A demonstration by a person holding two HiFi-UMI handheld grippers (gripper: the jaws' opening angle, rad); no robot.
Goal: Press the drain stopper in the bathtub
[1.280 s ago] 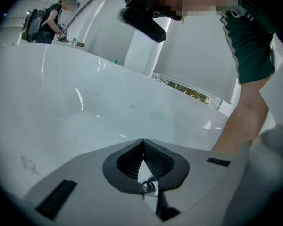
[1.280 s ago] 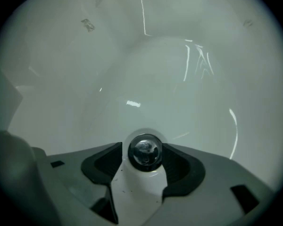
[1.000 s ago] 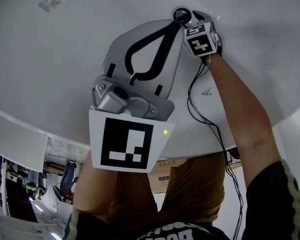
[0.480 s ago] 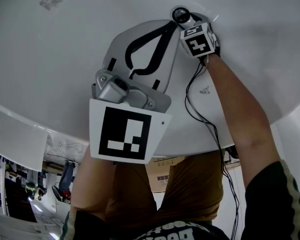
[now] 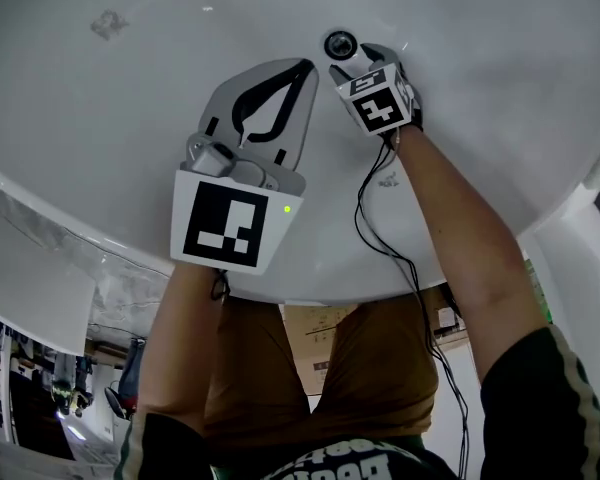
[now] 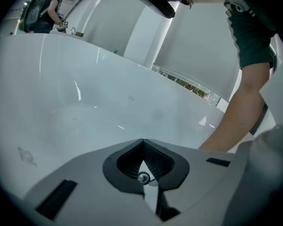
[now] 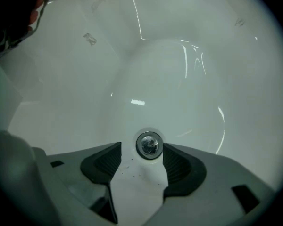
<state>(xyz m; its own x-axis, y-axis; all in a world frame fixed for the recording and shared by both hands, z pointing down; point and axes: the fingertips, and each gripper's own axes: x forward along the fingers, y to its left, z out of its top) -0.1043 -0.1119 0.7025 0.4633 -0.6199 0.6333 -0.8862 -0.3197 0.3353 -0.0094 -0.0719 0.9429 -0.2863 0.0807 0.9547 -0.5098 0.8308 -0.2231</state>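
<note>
The right gripper [image 7: 141,163] has its jaws spread wide with nothing held. The drain stopper [image 7: 149,145] sits just ahead of them, framed between the two tips, on the bathtub [image 7: 174,79] floor. Beside it, the left gripper [image 6: 142,149] hovers with its jaw tips pressed together, empty.

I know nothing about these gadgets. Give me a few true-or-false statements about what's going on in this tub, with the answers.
1. On the right gripper, the fingers stand apart. True.
2. The left gripper is wide open. False: its fingers are closed together, with nothing between them.
3. The drain stopper sits right at the right gripper's fingertips. True.
4. The bathtub is full of water. False: no water shows, and its floor looks bare.
</note>
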